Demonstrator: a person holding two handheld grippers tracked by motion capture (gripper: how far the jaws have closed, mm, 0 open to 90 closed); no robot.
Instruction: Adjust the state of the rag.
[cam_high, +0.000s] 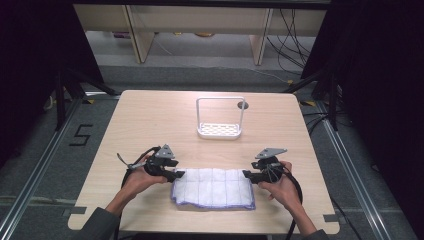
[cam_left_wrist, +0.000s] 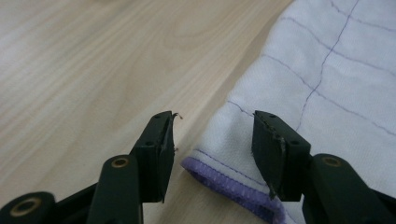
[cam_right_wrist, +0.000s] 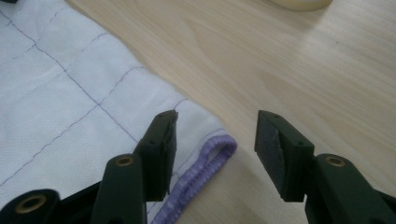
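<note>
A white cloth (cam_high: 214, 187) with thin purple grid lines and a purple stitched hem lies folded flat on the near part of the desk (cam_high: 150, 120), between the person's two hands. In the left gripper view the cloth (cam_left_wrist: 327, 88) shows a hemmed corner lying in the gap between the black jaws, one jaw over bare wood and the other over the fabric; the pads do not press on it. The left tool (cam_high: 178, 174) sits at the cloth's left edge with its jaws standing partly apart, holding nothing. In the right gripper view the cloth (cam_right_wrist: 65, 98) has its purple-hemmed corner just inside the gap, one jaw above the fabric, the other above the wood. The right tool (cam_high: 246, 174) sits at the cloth's right edge, its jaws likewise partly apart and gripping nothing. Farther back, well apart from the cloth, a white rack (cam_high: 220, 129) with a perforated base and a tall wire frame stands near the middle of the desk.
</note>
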